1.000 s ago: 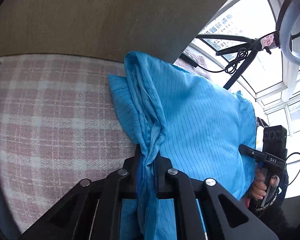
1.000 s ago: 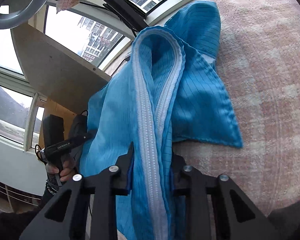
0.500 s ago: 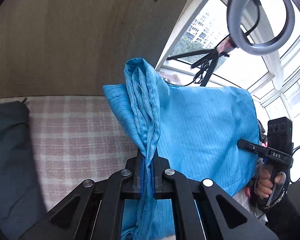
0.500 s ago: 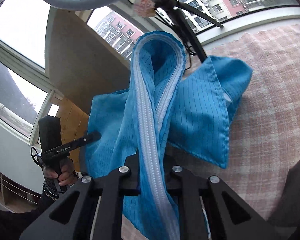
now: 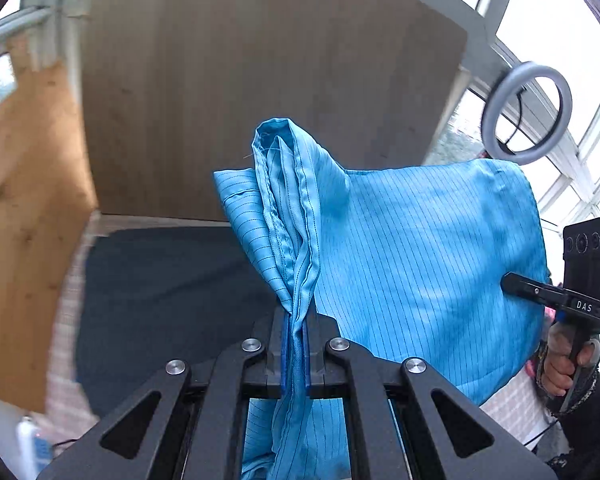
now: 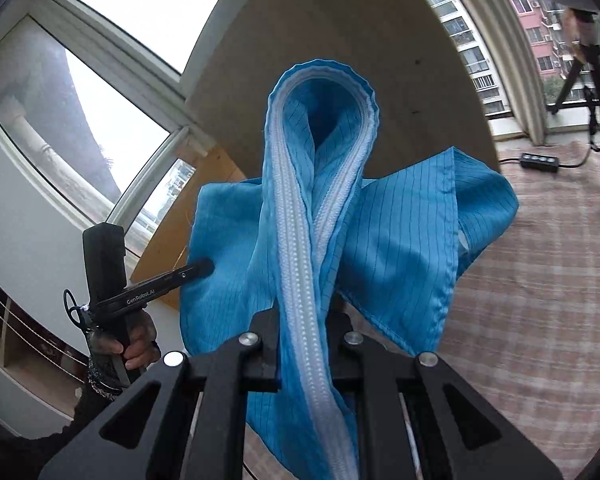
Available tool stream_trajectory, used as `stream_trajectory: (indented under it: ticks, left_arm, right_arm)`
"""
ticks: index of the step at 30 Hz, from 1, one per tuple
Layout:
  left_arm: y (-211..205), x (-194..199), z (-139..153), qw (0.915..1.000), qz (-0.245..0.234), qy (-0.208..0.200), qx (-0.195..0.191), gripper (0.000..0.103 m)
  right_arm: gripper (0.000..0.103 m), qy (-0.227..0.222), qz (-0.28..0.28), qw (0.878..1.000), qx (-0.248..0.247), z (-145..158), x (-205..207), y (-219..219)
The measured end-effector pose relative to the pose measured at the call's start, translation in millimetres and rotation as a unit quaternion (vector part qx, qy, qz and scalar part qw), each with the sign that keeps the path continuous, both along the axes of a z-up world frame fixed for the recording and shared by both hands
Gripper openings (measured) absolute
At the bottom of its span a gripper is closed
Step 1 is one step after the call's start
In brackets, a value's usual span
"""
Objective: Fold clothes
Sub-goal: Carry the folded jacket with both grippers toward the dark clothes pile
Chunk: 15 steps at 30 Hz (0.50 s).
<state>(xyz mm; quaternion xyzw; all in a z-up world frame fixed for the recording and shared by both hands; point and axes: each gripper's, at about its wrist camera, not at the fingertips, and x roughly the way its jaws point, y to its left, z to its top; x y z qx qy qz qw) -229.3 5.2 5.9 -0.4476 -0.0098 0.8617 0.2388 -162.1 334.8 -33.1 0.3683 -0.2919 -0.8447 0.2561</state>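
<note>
A blue pin-striped garment (image 5: pixel 420 256) hangs in the air, stretched between both grippers. My left gripper (image 5: pixel 295 322) is shut on a bunched seam edge of the blue garment. My right gripper (image 6: pixel 305 324) is shut on a looped white ribbed band (image 6: pixel 296 280) of the same blue garment (image 6: pixel 404 248). In the left wrist view the right gripper (image 5: pixel 516 284) shows at the right edge, in a person's hand (image 5: pixel 560 364). In the right wrist view the left gripper (image 6: pixel 196 270) shows at the left, also hand-held. Most of the cloth hangs clear of the pink plaid cover (image 6: pixel 540 300).
A wooden headboard (image 5: pixel 260 92) stands behind. A dark grey cushion (image 5: pixel 172 300) lies below the cloth on the left. A ring light (image 5: pixel 526 112) on a tripod (image 6: pixel 596 92) stands by the windows. A black power strip (image 6: pixel 540 162) lies on the plaid cover.
Both grippers have risen and tilted up, lifting the blue garment off the plaid cover. The cloth now hangs spread between them, with the headboard and windows filling the background.
</note>
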Motion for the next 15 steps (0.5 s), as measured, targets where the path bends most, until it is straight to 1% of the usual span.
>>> stream_trajectory:
  ticks: [3,7,12,15]
  left_arm:
    - [-48,-13,3,0.9994,0.033,0.002,-0.009,0.004]
    - [-99,-37,-9,0.9972,0.072,-0.009,-0.018,0.004]
    - [-133,-68,-37,0.995,0.094,-0.016,-0.032,0.004]
    - [-147,-91,-69,0.9919,0.111,-0.02,-0.058,0.005]
  right_arm:
    - [0.011,0.002,0.015,1.0,-0.007,-3,-16,-45]
    - [0.01,-0.008,0.031,0.999,-0.008,-16,-36,-99]
    - [0.01,-0.031,0.033,0.999,-0.001,-45,-58,-144]
    - [0.01,-0.05,0.034,0.998,0.016,-73,-73,-162]
